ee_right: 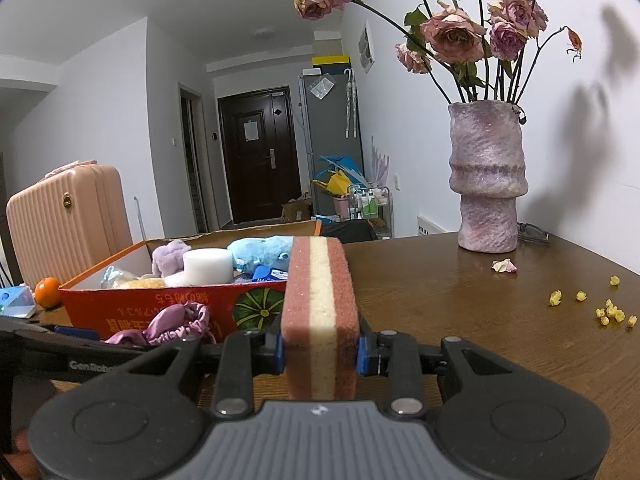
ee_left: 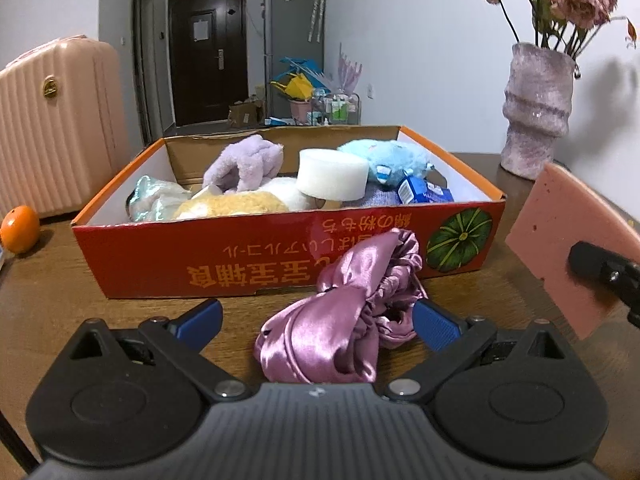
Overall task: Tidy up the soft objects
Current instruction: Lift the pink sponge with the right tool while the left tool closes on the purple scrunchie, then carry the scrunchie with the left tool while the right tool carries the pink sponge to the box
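Observation:
An orange cardboard box (ee_left: pixel 280 256) stands on the wooden table and holds a purple plush (ee_left: pixel 244 162), a white foam cylinder (ee_left: pixel 332 176), a blue plush (ee_left: pixel 384 158) and other soft items. A pink satin bonnet (ee_left: pixel 340 320) lies on the table in front of the box. My left gripper (ee_left: pixel 318 322) is open, its blue fingers either side of the bonnet. My right gripper (ee_right: pixel 320 350) is shut on a pink and cream sponge (ee_right: pixel 320 312), held upright to the right of the box (ee_right: pixel 168 304). The sponge also shows in the left wrist view (ee_left: pixel 568 248).
A purple vase (ee_right: pixel 486 176) of dried roses stands at the back right of the table. Yellow crumbs (ee_right: pixel 608 312) and a petal (ee_right: pixel 504 266) lie near it. An orange (ee_left: pixel 19 229) sits left of the box. A pink suitcase (ee_left: pixel 56 128) stands beyond the table.

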